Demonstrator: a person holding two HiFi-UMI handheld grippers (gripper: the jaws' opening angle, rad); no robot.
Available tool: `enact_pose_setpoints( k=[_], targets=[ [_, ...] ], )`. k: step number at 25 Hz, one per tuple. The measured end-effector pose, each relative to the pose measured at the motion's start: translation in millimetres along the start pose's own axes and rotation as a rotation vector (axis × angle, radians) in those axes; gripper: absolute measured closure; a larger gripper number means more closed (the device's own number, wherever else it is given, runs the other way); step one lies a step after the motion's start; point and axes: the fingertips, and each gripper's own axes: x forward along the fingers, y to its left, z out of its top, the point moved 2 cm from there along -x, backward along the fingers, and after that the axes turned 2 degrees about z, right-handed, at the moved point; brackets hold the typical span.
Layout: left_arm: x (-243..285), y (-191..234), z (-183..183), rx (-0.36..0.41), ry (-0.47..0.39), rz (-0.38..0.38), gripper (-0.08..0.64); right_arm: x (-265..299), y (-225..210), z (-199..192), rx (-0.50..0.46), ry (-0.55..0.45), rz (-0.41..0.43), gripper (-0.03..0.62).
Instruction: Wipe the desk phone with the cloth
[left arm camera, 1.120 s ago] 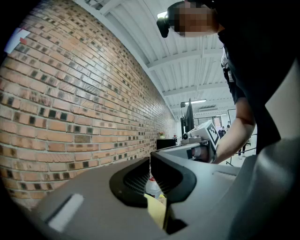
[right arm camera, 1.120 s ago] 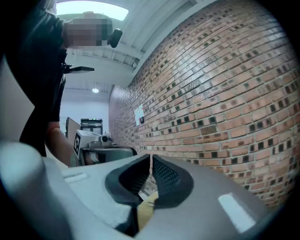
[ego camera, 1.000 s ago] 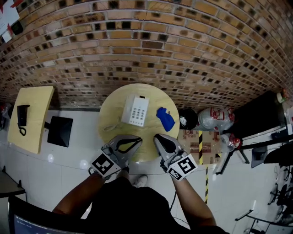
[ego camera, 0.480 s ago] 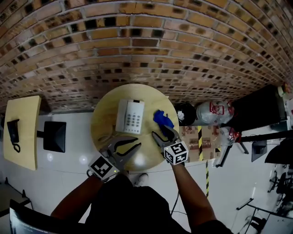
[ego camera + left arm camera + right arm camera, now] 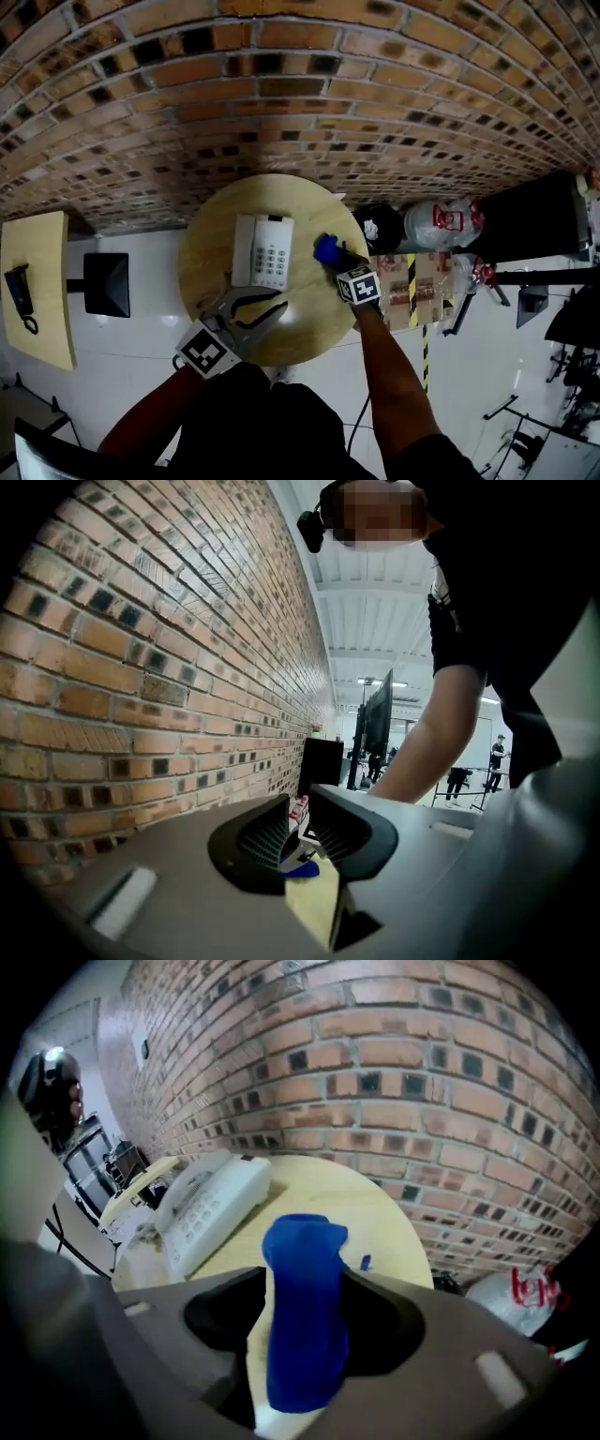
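Head view, round worktop (image 5: 309, 323) by a brick wall, phone (image 5: 262, 250) near its middle, blue cloth (image 5: 327, 248) just right of it, right claw (image 5: 302, 1281) spread wide around the cloth, left claw (image 5: 272, 302) apart, empty, over the worktop's near side

One desk phone (image 5: 262, 250) and one cloth (image 5: 325, 246) are lying on one round table (image 5: 309, 314); two grippers, left gripper (image 5: 279, 302) and right gripper (image 5: 336, 259), are showing.
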Motion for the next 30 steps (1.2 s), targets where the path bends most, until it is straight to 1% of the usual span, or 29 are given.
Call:
enact_pose_setpoints(
  k=[2, 3, 4, 5, 6, 7, 8, 11, 13, 15, 17, 20, 23, 25, 27, 30],
  targets=[
    [-0.5, 7.2, -1.9, -0.001, 0.005, 0.003, 0.502, 9.6, -7.6, -6.4, 0.02, 0.041, -0.004, 0.354],
    [-1.1, 10.3, -2.3, 0.006, 0.007, 0.003, 0.502, 12.9, -8.8, -8.0, 0.017, 0.054, -0.004, 0.355],
    [-2.1, 13.0, -2.3, 0.017, 0.006, 0.002, 0.502, 15.4, -8.6, -8.4, 0.005, 0.064, -0.004, 0.369],
    [-3.5, 15.6, -2.4, 0.017, 0.002, 0.004, 0.502, 17.4, -7.2, -7.2, -0.012, 0.068, -0.005, 0.405],
    [-5.4, 18.2, -3.0, -0.001, 0.0, 0.011, 0.502, 19.3, -5.2, -4.9, -0.025, 0.066, -0.007, 0.476],
    [-7.4, 20.6, -3.8, -0.024, 0.0, 0.019, 0.502, 21.2, -2.9, -2.1, -0.028, 0.059, -0.006, 0.512],
    [-9.4, 22.5, -4.6, -0.038, 0.002, 0.025, 0.502, 22.9, -0.7, 0.5, -0.022, 0.048, -0.002, 0.521],
    [-12.2, 25.5, -6.1, -0.059, 0.01, 0.037, 0.502, 23.4, 6.8, 15.8, -0.006, -0.007, 0.023, 0.529],
    [-14.6, 27.3, -6.3, -0.064, 0.002, 0.045, 0.502, 22.1, 16.7, 34.3, -0.017, -0.058, 0.049, 0.53],
    [-18.2, 29.1, -6.5, -0.068, -0.006, 0.055, 0.502, 19.3, 32.4, 60.9, -0.058, -0.125, 0.084, 0.531],
    [-21.9, 30.0, -6.6, -0.068, -0.003, 0.064, 0.503, 14.7, 53.0, 94.0, -0.122, -0.193, 0.129, 0.531],
    [-26.6, 31.9, -4.1, -0.055, -0.008, 0.077, 0.503, 14.9, 80.8, 140.2, -0.219, -0.247, 0.194, 0.531],
    [-33.1, 35.4, -2.0, -0.05, -0.022, 0.093, 0.503, 30.6, 102.7, 170.8, -0.306, -0.234, 0.242, 0.53],
    [-38.6, 35.8, -2.0, -0.043, -0.028, 0.095, 0.513, 45.5, 113.0, 178.3, -0.343, -0.2, 0.267, 0.531],
    [-44.2, 36.2, -3.5, -0.064, -0.033, 0.106, 0.514, 59.4, 120.2, 176.3, -0.355, -0.16, 0.292, 0.53],
    [-51.8, 39.2, -7.9, -0.096, -0.031, 0.124, 0.515, 70.3, 130.1, 160.7, -0.337, -0.114, 0.332, 0.531]
  ],
)
